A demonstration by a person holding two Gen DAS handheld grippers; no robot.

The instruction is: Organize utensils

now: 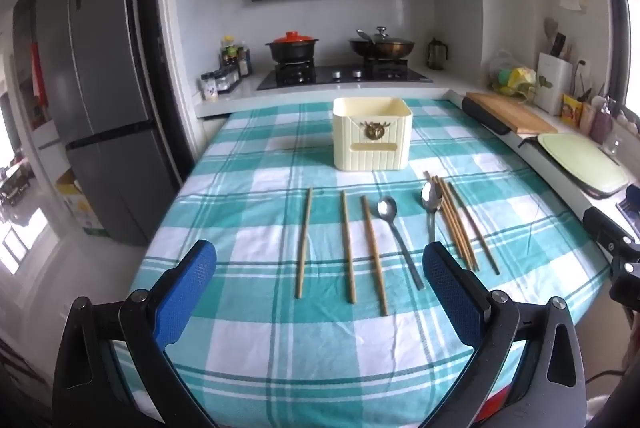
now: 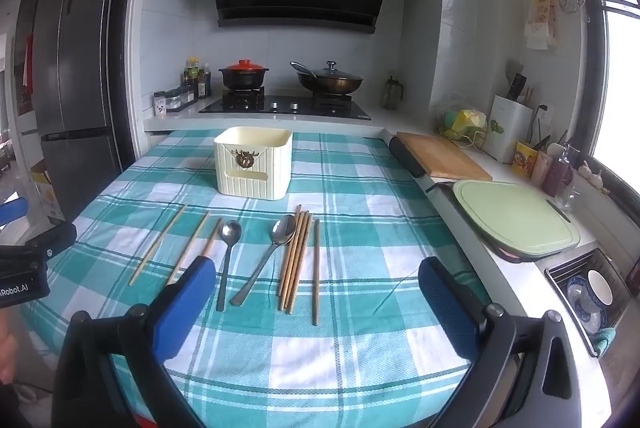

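Jaws on both tools stand spread wide with nothing between them. Seen from its own camera, the left gripper (image 1: 318, 278) hovers over the near part of the table, its blue pads (image 1: 186, 294) framing three single chopsticks (image 1: 347, 246) that lie apart from one another, roughly side by side, on the teal-and-white checked tablecloth (image 1: 280, 368). Just right of those three lies a spoon (image 1: 396, 236) with its bowl pointing away and its dark handle toward the camera. Farther right a second spoon (image 1: 431, 205) rests against a loose bundle of chopsticks (image 1: 456, 224), and one more chopstick (image 1: 476, 232) lies just beside that bundle on its right. From the other camera the right gripper (image 2: 316, 290) hangs above the same cloth, empty, with the bundle and the lone chopstick lying in the wide gap ahead of its pads (image 2: 444, 304); its left pad covers the near end of one single chopstick. Beyond all the utensils, near the far edge of the table, stands a cream ribbed holder box (image 2: 253, 163) with a brass ornament on its front, upright and well apart from the cutlery. Behind it runs a counter with a gas hob (image 2: 280, 105), a black pot with a red lid (image 2: 244, 73) and a lidded wok (image 2: 330, 77). A wooden board (image 2: 444, 155) and a pale green board (image 2: 516, 218) lie on the counter to the right.
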